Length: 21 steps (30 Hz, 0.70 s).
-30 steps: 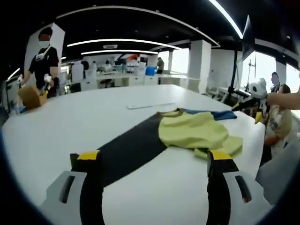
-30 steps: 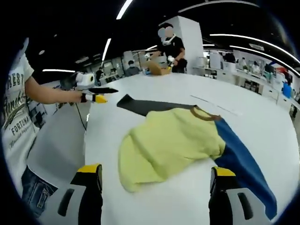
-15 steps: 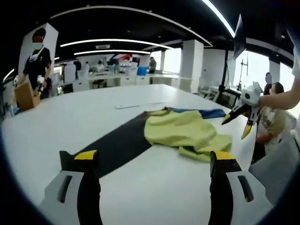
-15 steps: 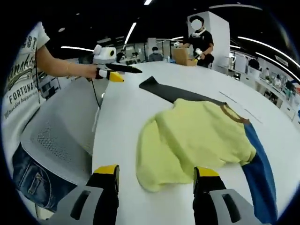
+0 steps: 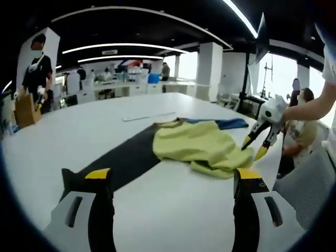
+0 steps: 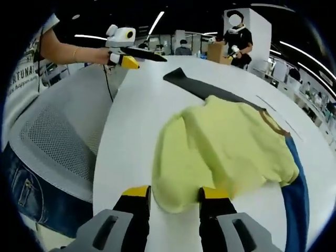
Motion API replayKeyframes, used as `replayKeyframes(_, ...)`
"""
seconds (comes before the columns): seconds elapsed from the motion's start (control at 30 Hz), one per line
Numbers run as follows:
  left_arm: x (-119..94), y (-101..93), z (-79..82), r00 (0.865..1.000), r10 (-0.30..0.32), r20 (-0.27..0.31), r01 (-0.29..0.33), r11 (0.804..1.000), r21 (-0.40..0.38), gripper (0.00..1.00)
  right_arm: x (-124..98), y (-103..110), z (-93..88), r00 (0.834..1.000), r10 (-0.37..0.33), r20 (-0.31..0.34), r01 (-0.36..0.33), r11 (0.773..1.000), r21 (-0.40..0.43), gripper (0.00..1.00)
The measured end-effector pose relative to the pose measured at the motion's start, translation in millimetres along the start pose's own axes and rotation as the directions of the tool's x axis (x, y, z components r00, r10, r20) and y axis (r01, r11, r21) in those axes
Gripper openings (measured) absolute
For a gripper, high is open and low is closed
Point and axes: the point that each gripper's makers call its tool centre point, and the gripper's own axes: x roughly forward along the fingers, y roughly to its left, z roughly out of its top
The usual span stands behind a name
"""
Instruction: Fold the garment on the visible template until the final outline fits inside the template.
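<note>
While your left tool (image 5: 170, 181) hangs above the white bench (image 5: 63, 136) with its jaws spread wide and nothing between them, the yellow garment (image 5: 202, 147) lies crumpled ahead of it, partly covering the dark template (image 5: 123, 160) — a blue piece (image 5: 223, 124) shows at its far side. In the right gripper view your right tool (image 6: 175, 195) sits low at the garment's near hem (image 6: 176, 197), jaws drawn close together with the yellow edge between the tips; whether they actually pinch the cloth, I cannot tell. In the left gripper view the right tool's tips point down just beside the garment's edge. A person stands by a cardboard box (image 5: 23, 109) at the bench's far end.
</note>
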Motion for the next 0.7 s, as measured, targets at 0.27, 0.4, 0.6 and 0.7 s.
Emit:
replayKeyframes(0.27, 0, -11.7, -2.7, 1.0, -0.027, -0.01, 0.027, 1.0, 0.004, 0.91, 6, -5, -10.2, 0.998, -0.025, -0.053, 0.023, 0.999, -0.03, 0.13)
replayKeyframes(0.4, -1, -17.7, -2.2, 0.999, -0.052, -0.002, 0.052, 0.999, -0.006, 0.9, 5, -11, -8.7, 0.998, -0.041, -0.042, 0.041, 0.999, 0.003, 0.07)
replayKeyframes(0.6, -1, -21.3, -6.4, 0.998, -0.059, -0.021, 0.059, 0.998, 0.003, 0.89, 3, -13, -3.8, 0.999, -0.038, -0.016, 0.038, 0.999, 0.026, 0.0)
replayKeyframes(0.7, -2, -21.9, -10.2, 0.997, -0.061, -0.036, 0.061, 0.998, 0.01, 0.89, -4, -14, 7.3, 0.999, -0.034, 0.011, 0.033, 0.999, 0.031, 0.0)
